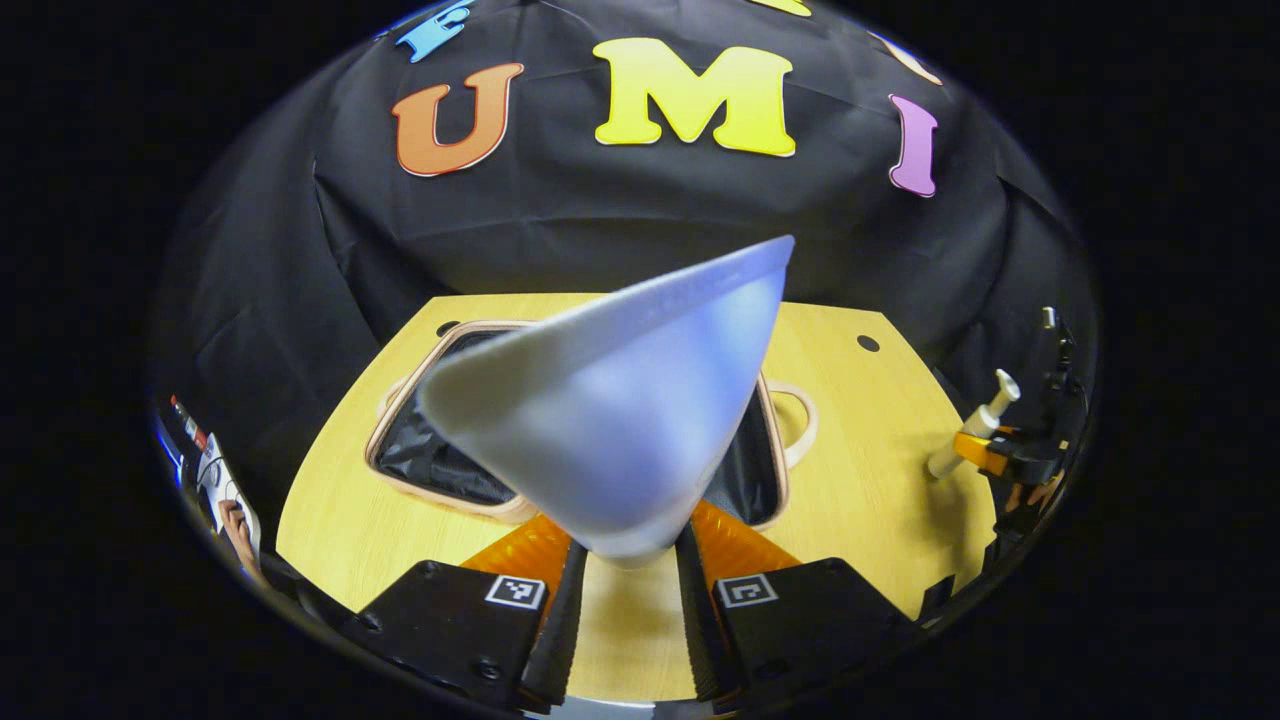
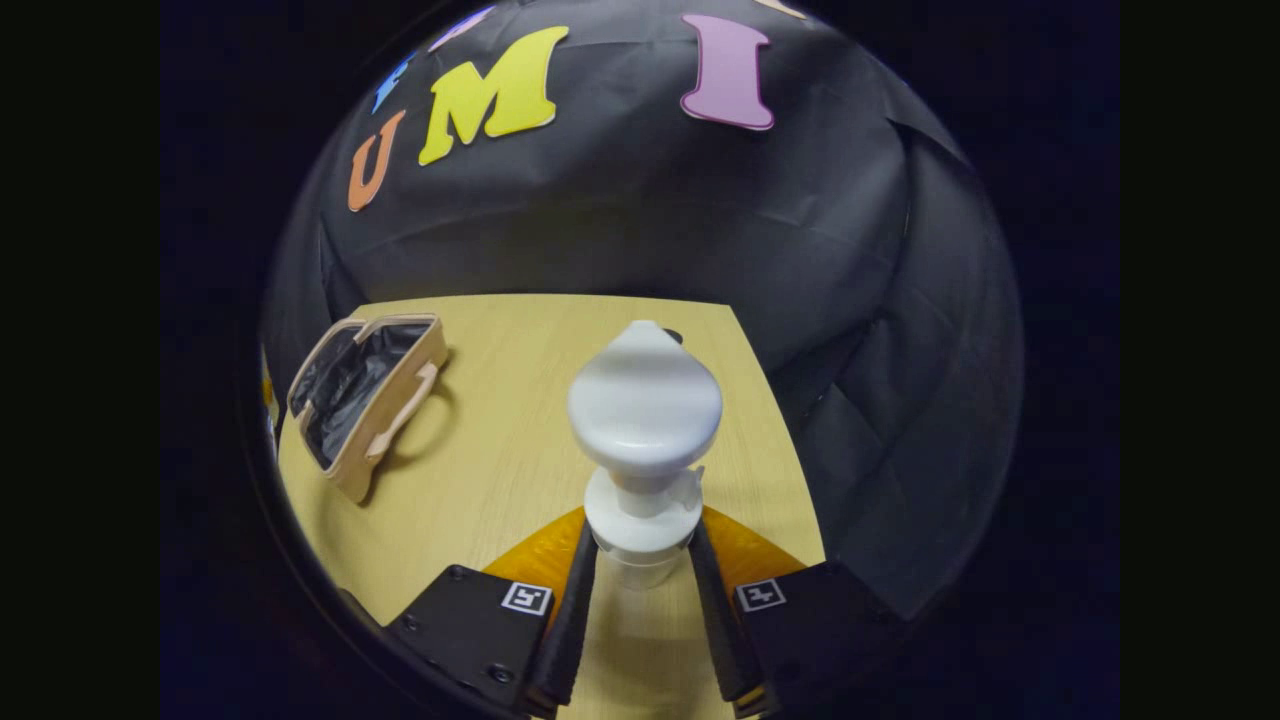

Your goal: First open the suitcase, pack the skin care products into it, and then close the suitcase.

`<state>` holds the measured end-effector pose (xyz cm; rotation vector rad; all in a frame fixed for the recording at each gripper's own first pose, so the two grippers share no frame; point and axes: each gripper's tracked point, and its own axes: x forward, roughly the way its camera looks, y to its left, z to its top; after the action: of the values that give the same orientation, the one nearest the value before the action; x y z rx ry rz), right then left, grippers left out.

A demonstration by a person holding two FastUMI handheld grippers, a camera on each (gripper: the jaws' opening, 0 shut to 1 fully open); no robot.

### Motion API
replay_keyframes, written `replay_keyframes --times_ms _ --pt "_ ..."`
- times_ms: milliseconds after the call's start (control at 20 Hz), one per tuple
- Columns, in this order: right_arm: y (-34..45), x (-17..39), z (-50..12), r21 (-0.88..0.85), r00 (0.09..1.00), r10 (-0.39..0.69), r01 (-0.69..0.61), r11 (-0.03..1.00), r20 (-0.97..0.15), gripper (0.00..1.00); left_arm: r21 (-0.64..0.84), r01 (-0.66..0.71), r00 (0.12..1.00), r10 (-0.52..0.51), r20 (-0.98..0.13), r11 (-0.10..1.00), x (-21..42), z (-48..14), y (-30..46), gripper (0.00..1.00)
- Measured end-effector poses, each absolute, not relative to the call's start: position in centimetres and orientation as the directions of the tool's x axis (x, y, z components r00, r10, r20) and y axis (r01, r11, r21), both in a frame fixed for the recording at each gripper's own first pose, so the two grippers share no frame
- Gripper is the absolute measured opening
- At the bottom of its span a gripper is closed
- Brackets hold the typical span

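Observation:
My left gripper [image 1: 630,560] is shut on a pale squeeze tube [image 1: 620,420], whose flat crimped end points up and away, above the open suitcase [image 1: 440,470]. The suitcase is tan with a black lining and lies on the wooden table [image 1: 860,480]. In the right gripper view my right gripper [image 2: 640,570] is shut on the neck of a white pump bottle [image 2: 645,410], held upright over the table [image 2: 520,470]. The open suitcase [image 2: 365,400] lies well to its left. The left gripper view also shows the right gripper [image 1: 1010,455] with the pump bottle [image 1: 975,425] at the far right.
The suitcase handle [image 1: 800,425] sticks out on its right side. A small round hole [image 1: 868,343] sits in the table near the back right. Black cloth walls close in the table behind and at the sides.

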<state>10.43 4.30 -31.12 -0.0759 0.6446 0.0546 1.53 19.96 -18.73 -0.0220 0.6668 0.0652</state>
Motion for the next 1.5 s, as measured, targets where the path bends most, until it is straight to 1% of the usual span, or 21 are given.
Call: replay_keyframes --times_ms 150,400,600,800,850,900,1000,1050,1350,1450,1500 --pt "4.9 8.0 -28.4 -0.047 0.807 0.023 -0.063 0.997 -0.59 0.49 -0.009 -0.075 0.734 0.049 -0.678 0.997 3.1 -21.3 21.5 0.48" --pt "7.0 6.0 -23.4 -0.015 0.836 0.022 -0.037 0.999 -0.548 0.49 -0.052 -0.039 0.676 -0.012 -0.737 0.998 6.3 -26.0 21.4 0.48" --pt "9.5 5.4 -20.1 0.003 0.855 0.043 -0.049 0.999 -0.517 0.49 -0.082 -0.025 0.603 -0.05 -0.796 0.996 7.0 -28.8 20.6 0.48" --pt "11.6 4.5 -18.4 -0.001 0.861 0.073 -0.085 0.996 -0.504 0.49 -0.074 -0.019 0.55 -0.051 -0.833 0.997 7.4 -30.4 20.4 0.48" --pt "12.0 4.3 -18.1 -0.011 0.862 0.074 -0.092 0.996 -0.501 0.49 -0.071 -0.019 0.54 -0.049 -0.84 0.997 7.5 -30.7 20.4 0.55" --pt "12.4 4.1 -17.9 -0.017 0.864 0.078 -0.1 0.995 -0.498 0.49 -0.068 -0.019 0.528 -0.048 -0.848 0.997 7.7 -31.1 20.5 0.48" --pt "13.4 3.7 -17.8 -0.016 0.861 0.091 -0.115 0.993 -0.501 0.49 -0.067 -0.042 0.479 -0.039 -0.877 0.997 7.3 -32.2 20.7 0.48" --pt "13.7 3.8 -17.7 -0.011 0.86 0.091 -0.111 0.994 -0.502 0.49 -0.071 -0.05 0.501 -0.037 -0.865 0.996 8.1 -32.0 20.7 0.48" --pt "16.2 4.0 -17.3 0.004 0.853 0.114 -0.13 0.991 -0.509 0.49 -0.069 -0.052 0.465 -0.037 -0.885 0.996 9.4 -33.2 21.0 0.48" --pt "17.2 4.3 -17.3 0.002 0.849 0.122 -0.141 0.99 -0.513 0.49 -0.104 -0.073 0.456 -0.06 -0.888 0.992 9.6 -34.2 20.6 0.48" --pt "17.8 4.3 -17.4 0.002 0.845 0.129 -0.15 0.989 -0.519 0.49 -0.11 -0.078 0.466 -0.061 -0.883 0.991 9.4 -34.1 20.5 0.48"
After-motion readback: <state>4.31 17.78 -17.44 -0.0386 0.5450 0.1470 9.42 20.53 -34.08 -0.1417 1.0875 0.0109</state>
